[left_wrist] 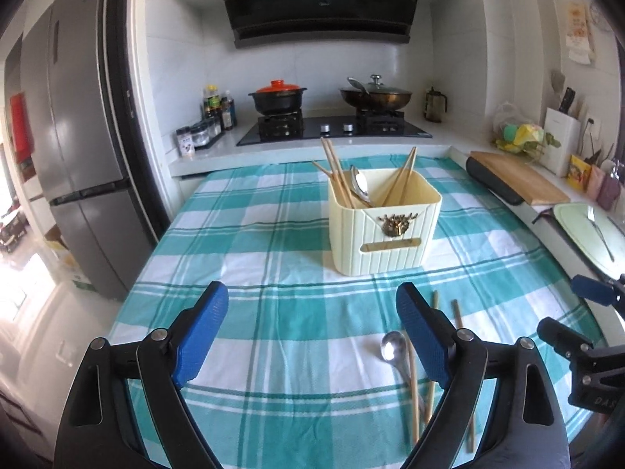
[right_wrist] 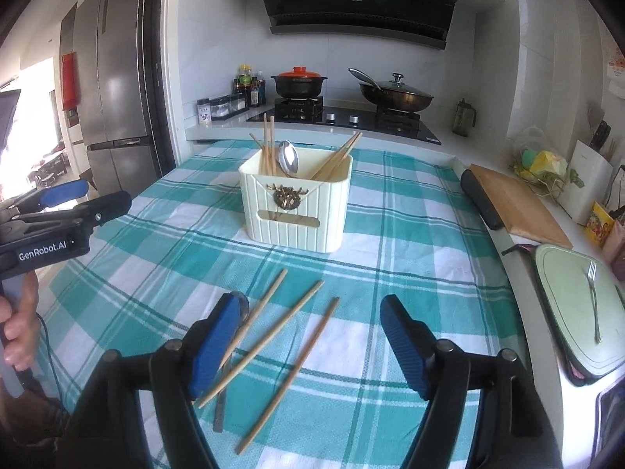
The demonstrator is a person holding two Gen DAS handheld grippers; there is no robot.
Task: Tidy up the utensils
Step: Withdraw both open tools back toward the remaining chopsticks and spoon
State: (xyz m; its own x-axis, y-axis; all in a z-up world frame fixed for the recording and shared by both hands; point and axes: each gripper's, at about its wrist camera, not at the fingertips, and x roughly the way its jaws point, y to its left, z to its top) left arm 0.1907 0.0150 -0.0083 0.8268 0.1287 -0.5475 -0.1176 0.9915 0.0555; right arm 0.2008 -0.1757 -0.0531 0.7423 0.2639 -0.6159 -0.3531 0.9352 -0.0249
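Right wrist view: 3 chopsticks (right_wrist: pixel 273 344) and a spoon (right_wrist: pixel 226 371) are seen at lower centre on the teal checked cloth (right_wrist: pixel 390 312), loose, probably awaiting transfer to the cream holder (right_wrist: pixel 297 207) at centre; the right gripper (right_wrist: pixel 312 312) is held spread and empty, likewise the left gripper (left_wrist: pixel 312 305); a stove (right_wrist: pixel 343 117) is seen behind

You have three loose chopsticks (right_wrist: pixel 269 346) and one spoon (left_wrist: pixel 391 346) on the cloth. One holder (right_wrist: pixel 297 211) stands there, with one spoon (right_wrist: pixel 289 158) inside.
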